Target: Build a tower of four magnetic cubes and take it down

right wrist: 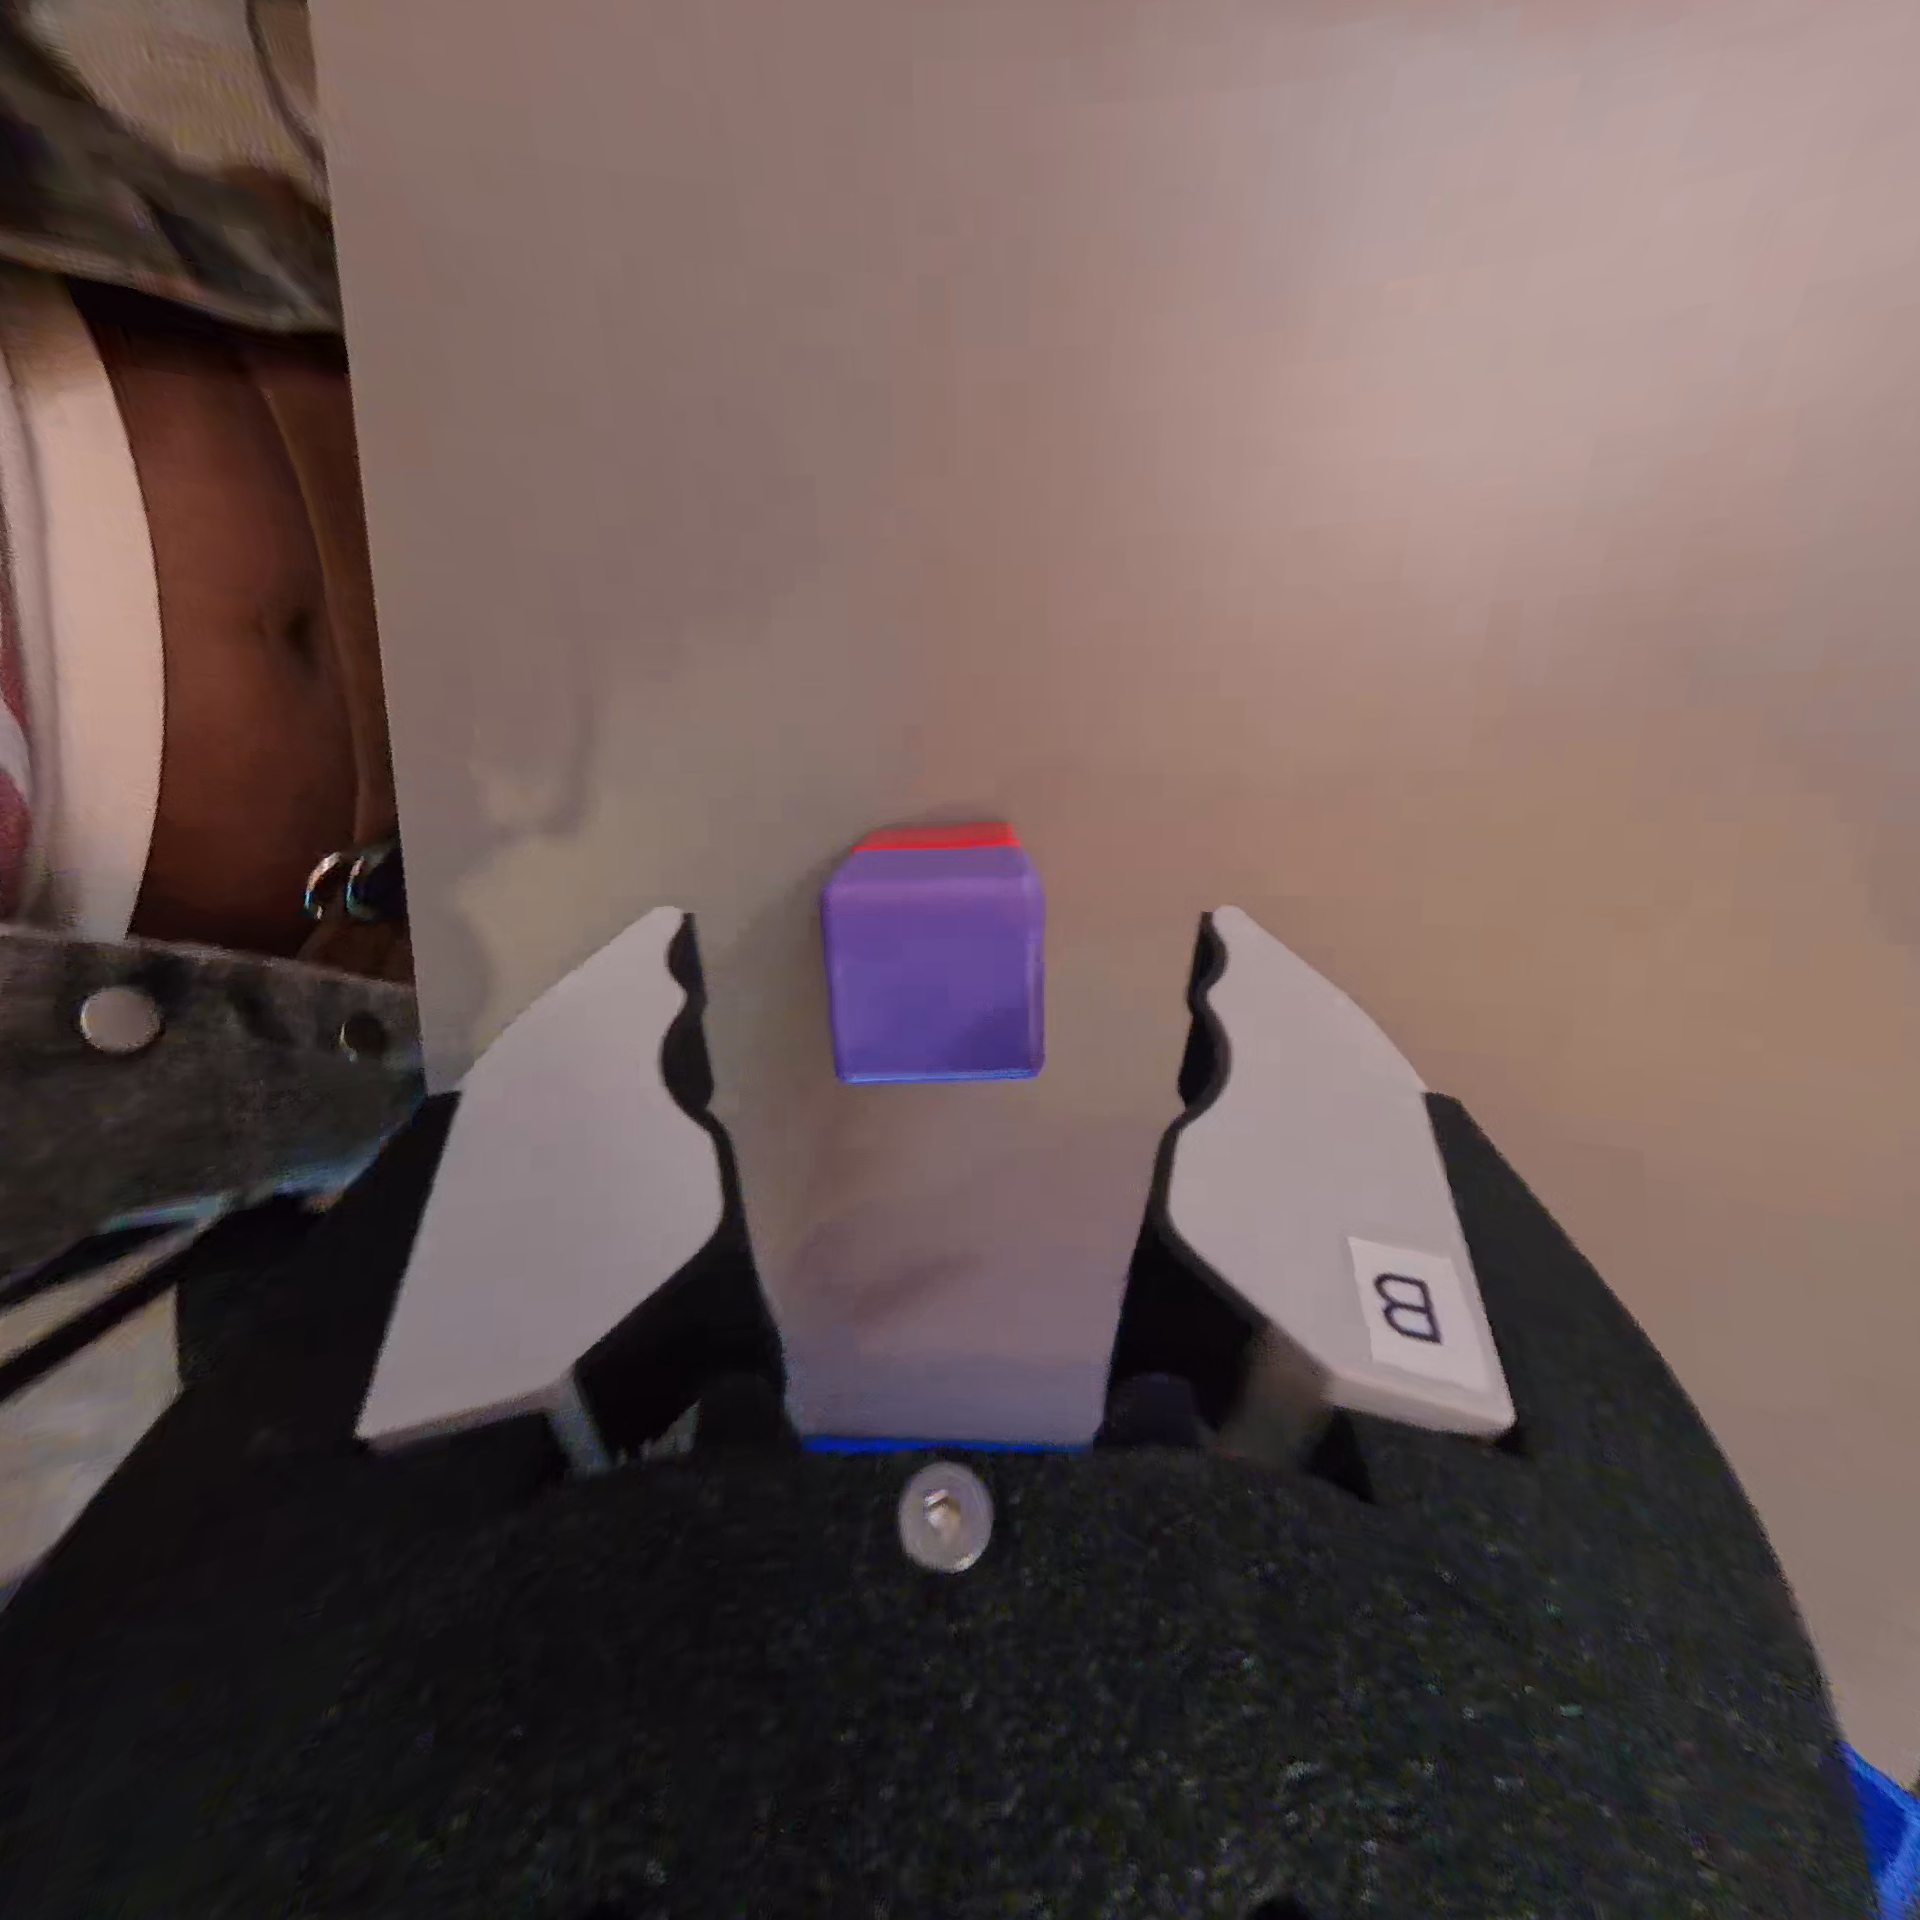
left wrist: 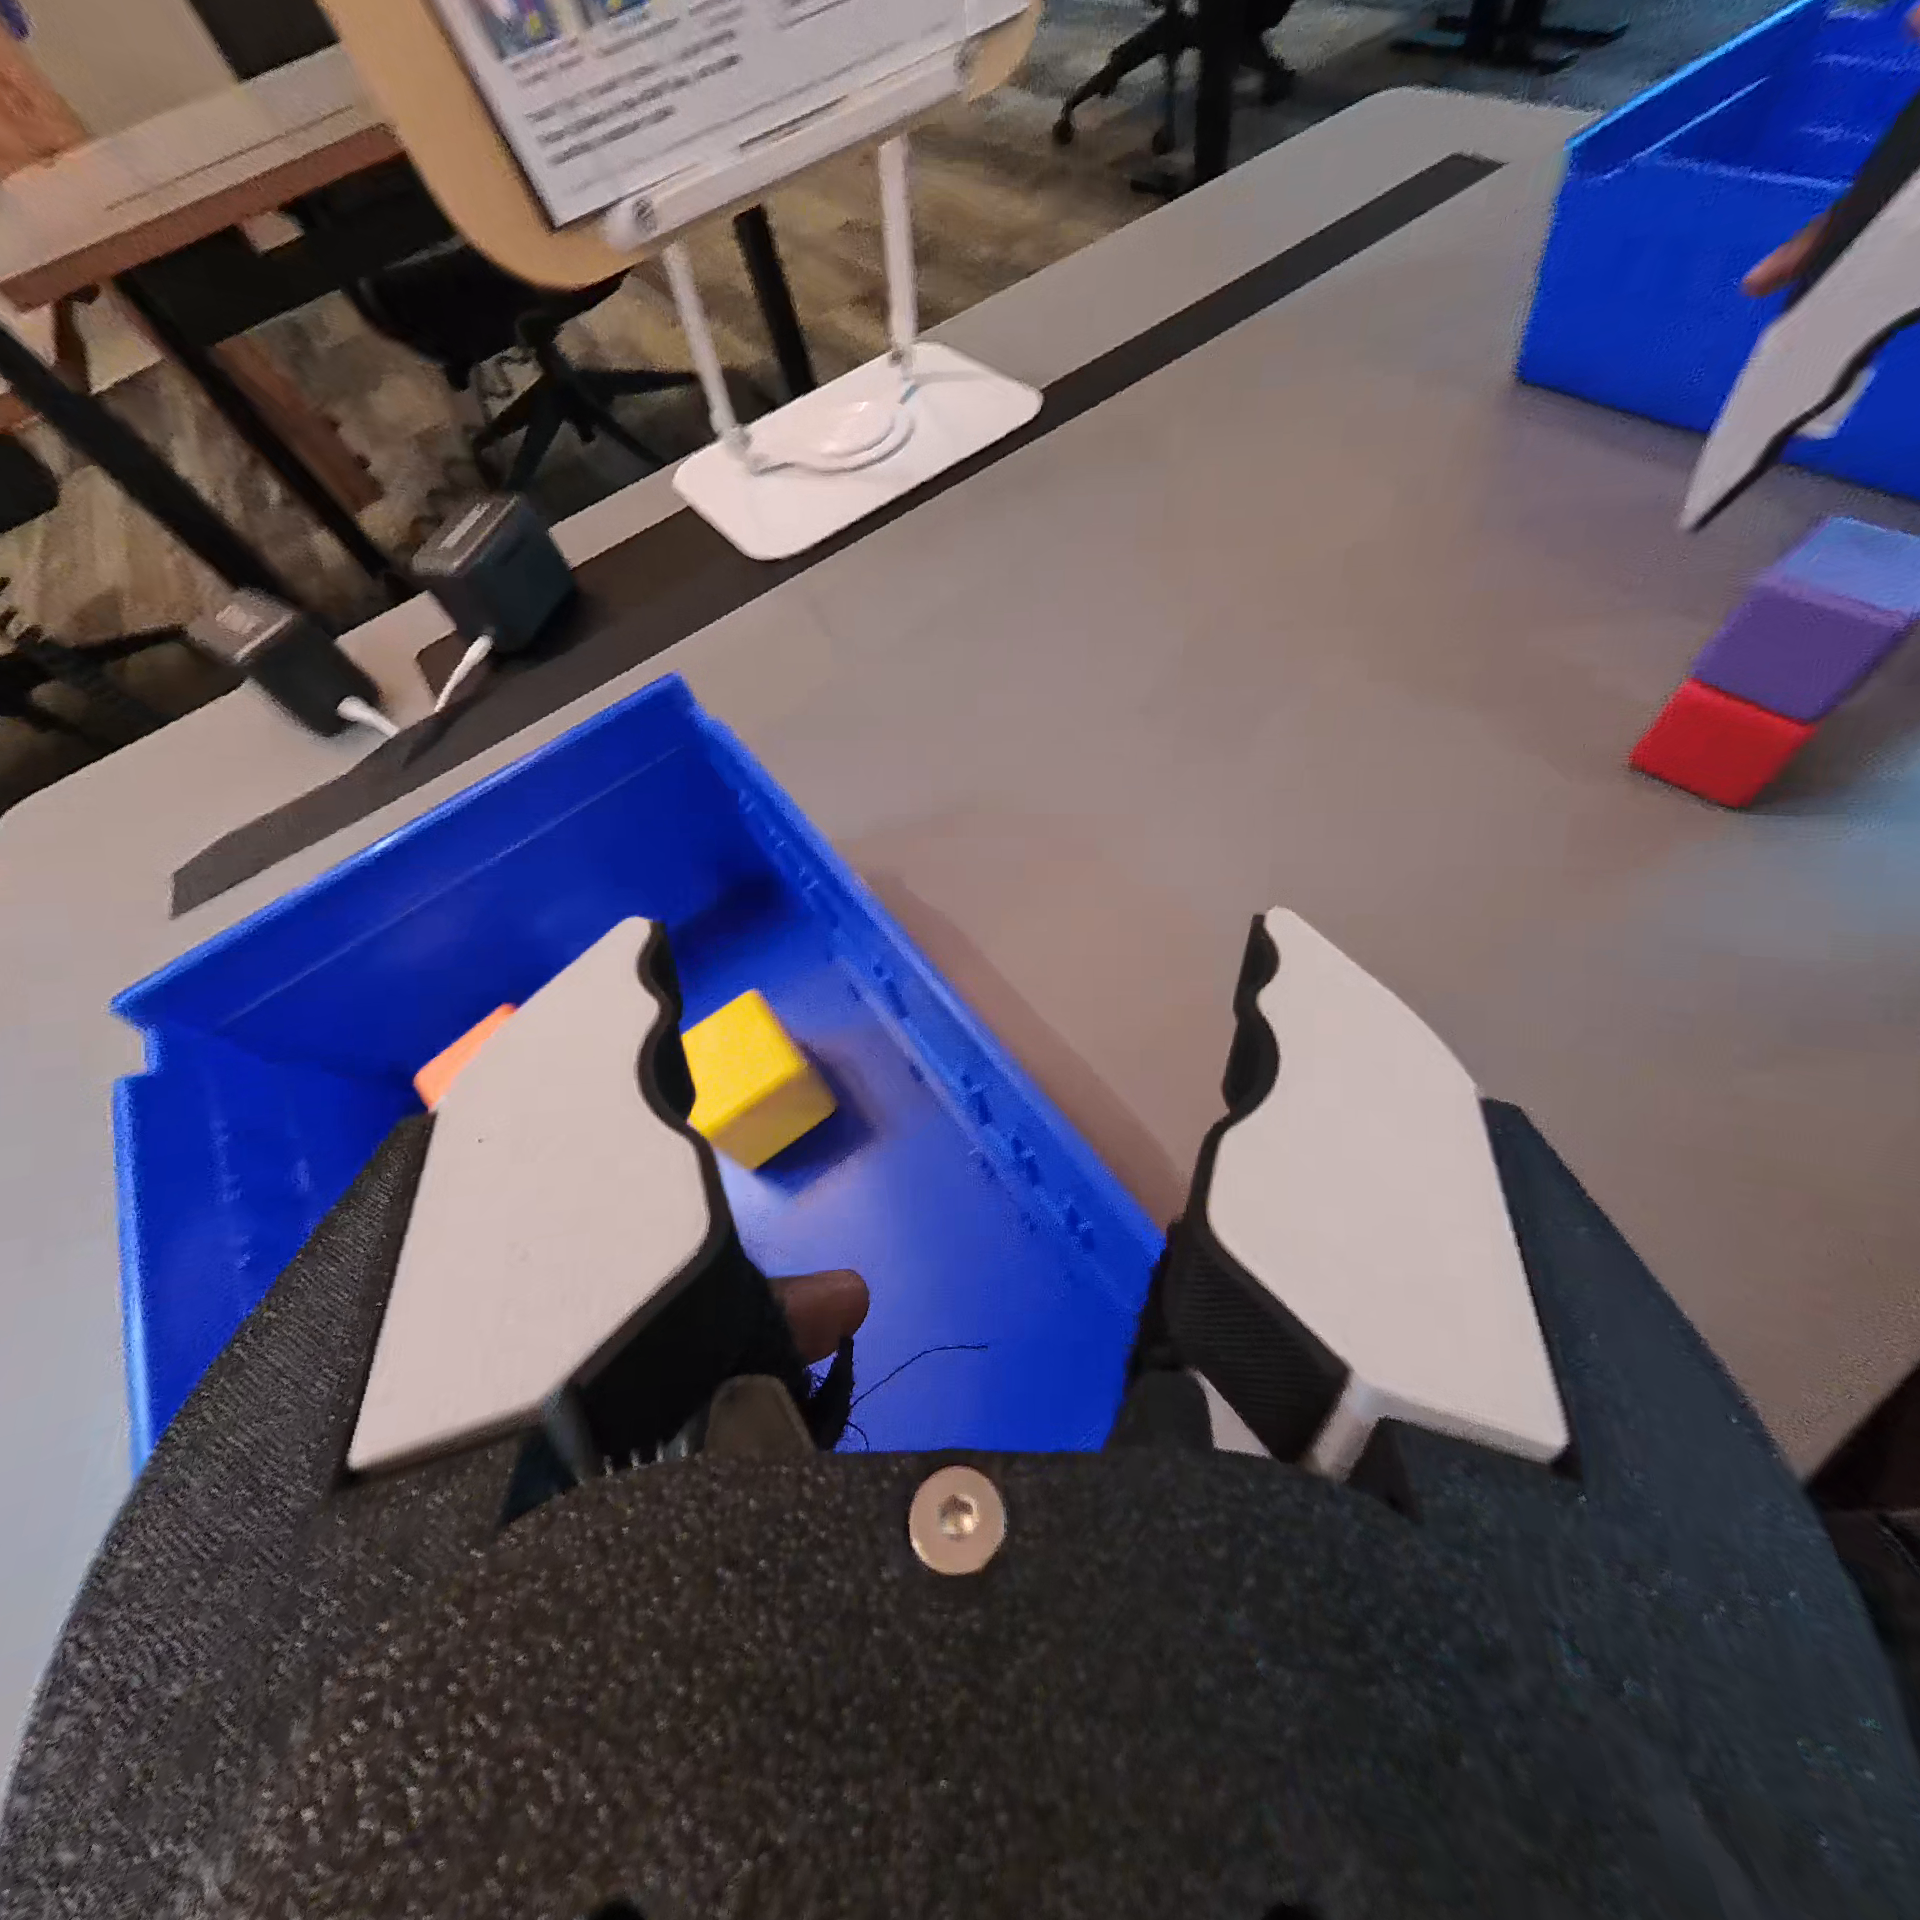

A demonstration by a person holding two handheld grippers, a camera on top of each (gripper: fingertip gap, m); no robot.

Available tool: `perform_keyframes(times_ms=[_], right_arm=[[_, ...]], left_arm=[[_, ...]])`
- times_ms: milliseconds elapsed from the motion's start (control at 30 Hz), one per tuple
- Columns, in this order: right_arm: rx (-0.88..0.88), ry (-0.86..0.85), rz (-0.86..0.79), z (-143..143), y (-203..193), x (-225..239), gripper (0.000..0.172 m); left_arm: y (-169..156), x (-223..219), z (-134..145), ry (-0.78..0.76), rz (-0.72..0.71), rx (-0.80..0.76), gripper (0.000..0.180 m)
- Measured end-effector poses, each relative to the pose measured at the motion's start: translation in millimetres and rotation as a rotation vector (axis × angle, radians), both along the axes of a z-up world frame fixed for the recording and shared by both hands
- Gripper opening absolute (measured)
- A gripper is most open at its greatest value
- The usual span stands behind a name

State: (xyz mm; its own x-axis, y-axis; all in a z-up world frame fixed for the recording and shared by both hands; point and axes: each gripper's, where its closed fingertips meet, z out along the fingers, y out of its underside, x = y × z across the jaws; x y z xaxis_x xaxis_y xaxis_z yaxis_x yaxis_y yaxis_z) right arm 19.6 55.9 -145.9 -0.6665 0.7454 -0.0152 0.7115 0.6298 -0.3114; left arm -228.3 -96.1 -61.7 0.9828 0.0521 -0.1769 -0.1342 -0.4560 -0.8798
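A short stack of cubes is seen on the grey tabletop: a red cube at the bottom and a purple cube on it, with what may be a bluish cube on top, though its paler upper face could equally be only the lit top of the purple one. The stack is placed in the open, well apart from both bins, presumably so that it can be reached from above without walls in the way. The right tongs are held directly over it, spread wide, with clear gaps between each pad and the purple cube; nothing is gripped. From above only a red sliver shows past the far edge, so the height of the stack cannot be counted in that view. The left tongs are likewise spread wide and hold nothing, poised over the near blue bin, where a yellow cube lies on the floor; the next cube is judged to be fetched from there. An orange cube is mostly covered by the left finger. A second blue bin is cut off at the edge and its contents are hidden. The far tongs are blurred in the left wrist view.
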Motion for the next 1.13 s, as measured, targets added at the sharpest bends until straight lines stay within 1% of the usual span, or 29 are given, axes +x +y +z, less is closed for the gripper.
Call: perform_keyframes(times_ms=[100, 233, 300, 367, 433, 500, 633, 767, 833, 900, 933, 967, 1033, 1067, 1133], right_arm=[[-0.092, 0.195, -0.076, 19, -2, -8, 0.106], [-0.216, 0.494, -0.166, 49, -2, -10, 0.118], [-0.242, 0.604, -0.206, 60, 3, -5, 0.119], [-0.269, 0.676, -0.224, 67, 5, 3, 0.119], [-0.285, 0.736, -0.241, 73, 8, 9, 0.119], [-0.287, 0.774, -0.253, 77, 10, 14, 0.119], [-0.272, 0.813, -0.25, 81, 11, 22, 0.119], [-0.249, 0.83, -0.248, 84, 11, 25, 0.119], [-0.247, 0.842, -0.239, 86, 9, 26, 0.12], [-0.237, 0.854, -0.234, 87, 8, 27, 0.121], [-0.232, 0.861, -0.23, 88, 7, 27, 0.122], [-0.23, 0.871, -0.225, 89, 7, 27, 0.122], [-0.232, 0.906, -0.211, 93, 4, 25, 0.122], [-0.231, 0.927, -0.206, 95, 3, 24, 0.121], [-0.222, 0.975, -0.195, 100, 2, 21, 0.121]], left_arm=[[-6, -25, -9, -0.018, 0.1, -0.015, 0.104], [-16, -69, -23, -0.035, 0.289, -0.024, 0.106], [-15, -78, -29, -0.092, 0.307, -0.009, 0.104], [-9, -80, -38, -0.165, 0.285, -0.008, 0.098], [-1, -83, -52, -0.227, 0.274, -0.041, 0.095], [5, -88, -74, -0.289, 0.31, -0.126, 0.094], [13, -102, -111, -0.301, 0.373, -0.286, 0.091], [18, -108, -130, -0.29, 0.377, -0.382, 0.089], [21, -112, -135, -0.284, 0.379, -0.403, 0.084], [23, -111, -142, -0.309, 0.346, -0.429, 0.075], [26, -106, -143, -0.343, 0.306, -0.424, 0.063], [29, -104, -142, -0.37, 0.281, -0.408, 0.054], [30, -106, -138, -0.391, 0.27, -0.351, 0.053], [32, -106, -130, -0.411, 0.258, -0.28, 0.053], [37, -103, -97, -0.472, 0.222, -0.062, 0.052]])
